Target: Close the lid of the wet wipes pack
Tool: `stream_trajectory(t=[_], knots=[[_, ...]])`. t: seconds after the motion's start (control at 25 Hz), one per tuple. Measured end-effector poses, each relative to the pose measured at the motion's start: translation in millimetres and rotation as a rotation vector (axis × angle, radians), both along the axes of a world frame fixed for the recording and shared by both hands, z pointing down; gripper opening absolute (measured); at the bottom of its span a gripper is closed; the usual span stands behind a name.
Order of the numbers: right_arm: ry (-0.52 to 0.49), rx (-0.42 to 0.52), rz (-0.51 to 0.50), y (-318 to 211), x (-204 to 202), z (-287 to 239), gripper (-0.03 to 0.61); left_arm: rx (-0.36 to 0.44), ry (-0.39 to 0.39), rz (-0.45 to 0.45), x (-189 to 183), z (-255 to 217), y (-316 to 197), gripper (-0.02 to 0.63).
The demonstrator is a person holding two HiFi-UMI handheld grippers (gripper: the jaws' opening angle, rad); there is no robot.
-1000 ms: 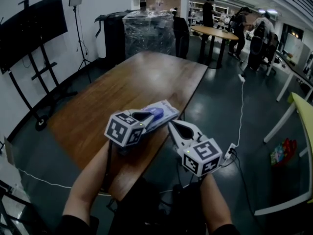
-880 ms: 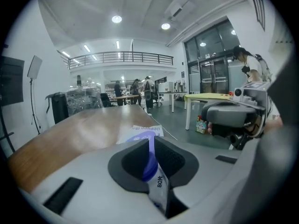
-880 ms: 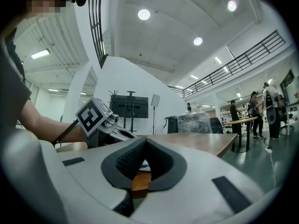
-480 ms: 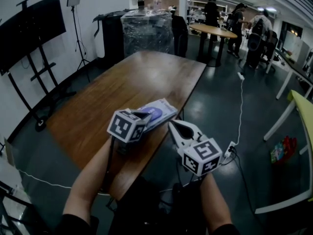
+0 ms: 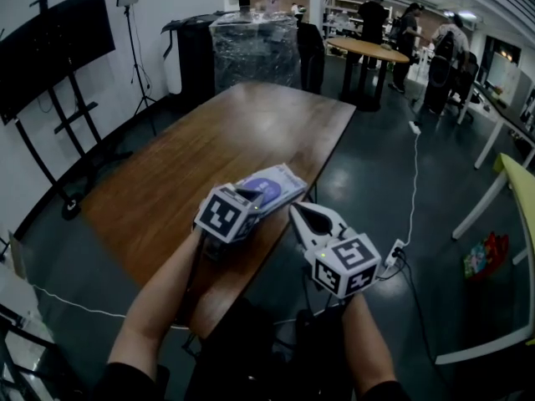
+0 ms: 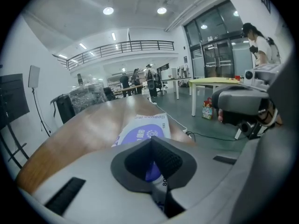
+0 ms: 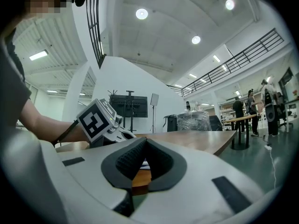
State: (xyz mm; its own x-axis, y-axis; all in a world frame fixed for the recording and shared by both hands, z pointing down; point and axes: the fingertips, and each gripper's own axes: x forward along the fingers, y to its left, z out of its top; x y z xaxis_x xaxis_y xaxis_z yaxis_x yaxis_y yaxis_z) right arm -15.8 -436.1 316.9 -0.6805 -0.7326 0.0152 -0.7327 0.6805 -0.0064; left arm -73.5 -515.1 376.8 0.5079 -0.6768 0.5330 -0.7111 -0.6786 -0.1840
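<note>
Meeting at their tips, the jaws of the left gripper [image 6: 151,140] are clenched with nothing between them. They sit at the near end of the wet wipes pack [image 6: 145,125], right over its purple lid [image 6: 150,171], which shows through the gap behind the pads. Whether the tips actually touch the lid cannot be told. The right gripper [image 7: 144,142] is likewise clenched and empty. It is held just beside the pack, off the desk's edge, with its jaws aimed across at the left gripper.

From the head view, the pack [image 5: 280,182] lies flat near the edge of the wooden desk [image 5: 209,140], with the left gripper [image 5: 249,194] above its near end.

The lid looks laid down rather than standing up, so the step in hand is probably the final press to seat it; whether it has latched is not visible. The next move likely calls for a firm push straight down with the closed tips on the lid's free edge. The right gripper may need to steady the pack's far end so that it does not slide on the desk.
</note>
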Motion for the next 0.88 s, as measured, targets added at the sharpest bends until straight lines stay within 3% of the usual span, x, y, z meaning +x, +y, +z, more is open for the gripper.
stream_trajectory(t=[0.16,0.52,0.88], knots=[[0.001,0.007,-0.002,4,-2,-3,0.009,0.010,0.016,-0.008,0,-2,1,0.006],[0.002,0.033,0.010,17,4,-15,0.009,0.112,0.066,-0.073,-9,-21,15,0.006],[-0.014,0.079,0.019,48,0,-33,0.009,0.229,0.213,-0.086,-3,-54,75,0.006]])
